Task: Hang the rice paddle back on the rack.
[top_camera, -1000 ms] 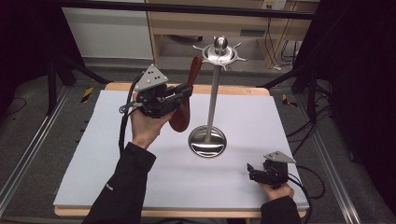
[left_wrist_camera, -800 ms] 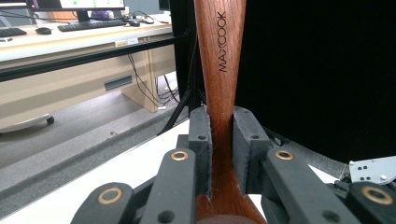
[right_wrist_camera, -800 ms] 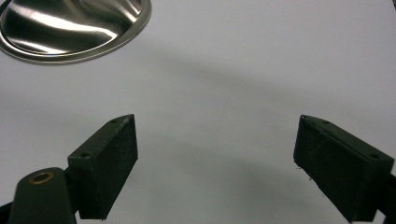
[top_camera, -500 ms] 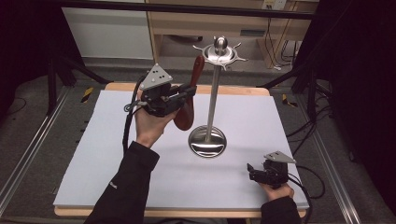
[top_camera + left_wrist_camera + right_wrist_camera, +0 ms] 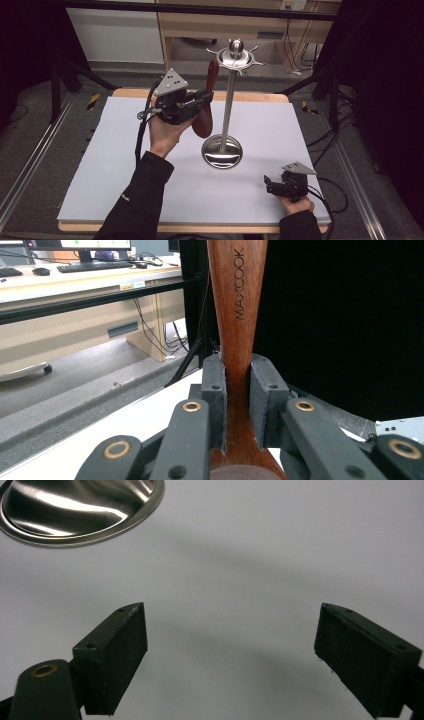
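A brown wooden spoon stands nearly upright, handle up, just left of a steel utensil stand. My left gripper is shut on the spoon's neck, held above the white table. In the left gripper view the wooden spoon, marked MAXCOOK, runs up between the two pressed pads. The handle's tip reaches close to the stand's hooked top disc. My right gripper rests low at the table's front right, open, with nothing between its fingers.
The stand's round steel base sits mid-table, and its edge appears as a steel base in the right gripper view. The white tabletop has bare room left and front. Black cables trail off the right edge.
The left gripper has carried the spoon slightly right and up, closer to the stand's top. The right gripper has not moved.
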{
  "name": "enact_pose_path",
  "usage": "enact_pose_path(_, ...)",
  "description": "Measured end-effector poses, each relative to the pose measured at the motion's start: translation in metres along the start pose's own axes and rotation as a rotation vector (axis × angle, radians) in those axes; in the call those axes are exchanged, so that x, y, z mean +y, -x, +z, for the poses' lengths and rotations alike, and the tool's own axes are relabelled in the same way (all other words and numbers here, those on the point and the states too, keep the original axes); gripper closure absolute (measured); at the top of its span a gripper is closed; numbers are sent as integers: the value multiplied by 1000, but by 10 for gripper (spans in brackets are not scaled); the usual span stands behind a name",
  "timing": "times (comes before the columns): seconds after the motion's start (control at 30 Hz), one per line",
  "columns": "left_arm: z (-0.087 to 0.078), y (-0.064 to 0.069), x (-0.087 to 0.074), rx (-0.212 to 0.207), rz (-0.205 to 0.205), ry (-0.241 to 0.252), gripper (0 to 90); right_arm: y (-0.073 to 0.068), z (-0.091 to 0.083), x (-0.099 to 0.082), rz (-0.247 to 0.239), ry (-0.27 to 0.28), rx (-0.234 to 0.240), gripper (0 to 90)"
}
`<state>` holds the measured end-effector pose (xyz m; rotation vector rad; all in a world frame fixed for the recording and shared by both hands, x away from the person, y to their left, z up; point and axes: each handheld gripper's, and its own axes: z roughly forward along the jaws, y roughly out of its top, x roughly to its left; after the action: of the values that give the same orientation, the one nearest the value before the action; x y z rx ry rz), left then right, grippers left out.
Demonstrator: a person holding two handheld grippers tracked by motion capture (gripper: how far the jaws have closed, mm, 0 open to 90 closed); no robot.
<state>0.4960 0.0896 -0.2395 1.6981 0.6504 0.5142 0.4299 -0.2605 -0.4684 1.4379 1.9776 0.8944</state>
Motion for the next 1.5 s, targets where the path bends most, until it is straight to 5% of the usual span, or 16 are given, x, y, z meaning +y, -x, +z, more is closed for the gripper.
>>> enact_pose_path(0.4, 4, 3, -3, 20, 5, -10, 704, 0, 0, 0, 3, 0, 4, 139)
enact_pose_path(0.77, -18, -6, -21, 14, 0, -20, 619, 0, -1, 0, 1, -2, -1, 139)
enact_pose_path(1.5, -70, -43, -107, 117, -70, -82, 469, 1, 0, -2, -1, -8, -10, 139)
